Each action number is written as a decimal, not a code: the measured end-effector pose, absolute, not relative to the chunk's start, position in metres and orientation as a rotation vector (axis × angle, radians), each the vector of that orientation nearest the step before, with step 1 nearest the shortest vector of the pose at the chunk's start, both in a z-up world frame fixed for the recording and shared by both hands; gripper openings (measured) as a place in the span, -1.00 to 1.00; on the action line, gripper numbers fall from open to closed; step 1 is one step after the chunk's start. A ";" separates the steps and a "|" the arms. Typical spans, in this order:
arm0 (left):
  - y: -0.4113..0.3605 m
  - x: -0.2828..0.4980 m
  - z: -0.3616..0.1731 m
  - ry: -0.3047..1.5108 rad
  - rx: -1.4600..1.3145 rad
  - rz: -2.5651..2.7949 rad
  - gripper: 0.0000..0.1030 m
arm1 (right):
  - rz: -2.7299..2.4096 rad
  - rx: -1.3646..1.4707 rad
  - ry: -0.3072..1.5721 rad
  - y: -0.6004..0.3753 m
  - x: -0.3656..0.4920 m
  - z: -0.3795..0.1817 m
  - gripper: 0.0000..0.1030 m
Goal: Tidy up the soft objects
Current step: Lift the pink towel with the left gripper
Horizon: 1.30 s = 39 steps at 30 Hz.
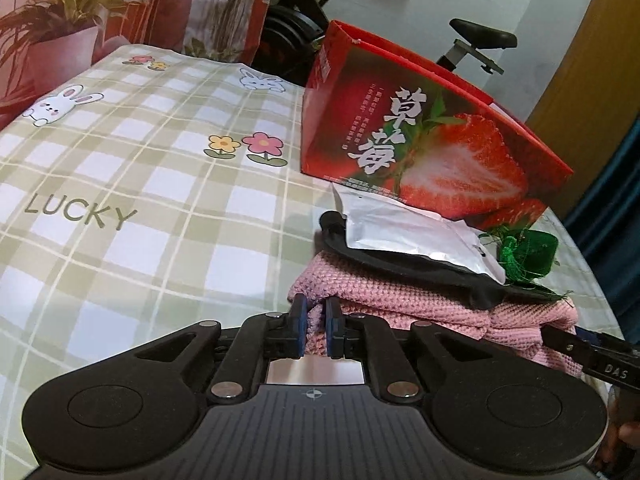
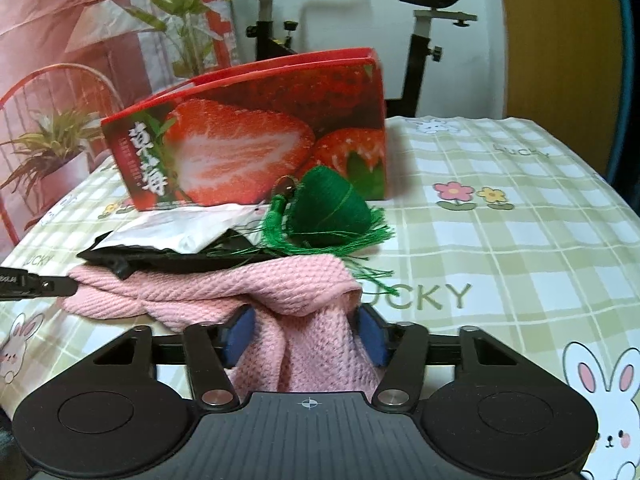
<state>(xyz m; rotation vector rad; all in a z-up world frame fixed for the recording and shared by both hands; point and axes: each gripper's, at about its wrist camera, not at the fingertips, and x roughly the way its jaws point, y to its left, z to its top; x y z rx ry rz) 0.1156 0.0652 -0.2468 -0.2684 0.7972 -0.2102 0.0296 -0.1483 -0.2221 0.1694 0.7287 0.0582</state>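
A folded pink knitted cloth (image 1: 404, 300) lies on the checked tablecloth, also in the right wrist view (image 2: 224, 284). On it rest a black soft piece (image 1: 400, 264), a silver-white pouch (image 1: 404, 232) and a green tasselled ornament (image 2: 328, 208). My left gripper (image 1: 316, 320) is shut on a corner of the pink cloth. My right gripper (image 2: 306, 330) has its blue pads (image 2: 240, 334) on either side of a bunched fold of the cloth, pinching it. A red strawberry box (image 1: 420, 136) stands open behind the pile.
The checked tablecloth (image 1: 140, 184) with rabbits and flowers spreads left of the pile and right of it (image 2: 520, 240). A potted plant (image 1: 64, 40) stands at the far left. An exercise bike (image 2: 424, 40) stands behind the table.
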 end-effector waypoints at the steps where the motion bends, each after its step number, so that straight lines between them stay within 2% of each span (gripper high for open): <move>1: 0.065 0.115 -0.247 0.797 -0.271 -0.222 -0.71 | 0.076 0.166 0.733 -0.146 0.030 -0.222 -0.20; 3: 0.062 0.114 -0.245 0.785 -0.268 -0.249 -0.33 | 0.102 0.157 0.738 -0.143 0.030 -0.223 -0.31; 6: 0.055 0.111 -0.243 0.763 -0.244 -0.295 -0.03 | 0.128 0.147 0.743 -0.140 0.031 -0.223 -0.41; 17: 0.047 0.112 -0.246 0.769 -0.189 -0.314 -0.01 | 0.138 0.145 0.731 -0.138 0.033 -0.226 -0.37; 20: 0.044 0.113 -0.246 0.774 -0.181 -0.334 0.17 | 0.137 0.139 0.728 -0.137 0.033 -0.226 -0.35; 21: 0.043 0.113 -0.246 0.774 -0.171 -0.335 0.17 | 0.138 0.139 0.728 -0.137 0.033 -0.226 -0.34; 23: 0.042 0.112 -0.246 0.772 -0.155 -0.333 0.15 | 0.140 0.141 0.730 -0.137 0.033 -0.226 -0.34; 26: 0.046 0.113 -0.248 0.782 -0.172 -0.318 -0.59 | 0.139 0.145 0.731 -0.138 0.033 -0.225 -0.40; 28: 0.051 0.114 -0.249 0.782 -0.208 -0.322 -0.61 | 0.155 0.152 0.733 -0.137 0.033 -0.225 -0.55; 34: 0.047 0.107 -0.241 0.728 -0.194 -0.343 -0.68 | 0.165 0.153 0.709 -0.137 0.030 -0.221 -0.76; 39: 0.051 0.101 -0.231 0.670 -0.211 -0.350 -0.68 | 0.173 0.175 0.654 -0.140 0.024 -0.211 -0.79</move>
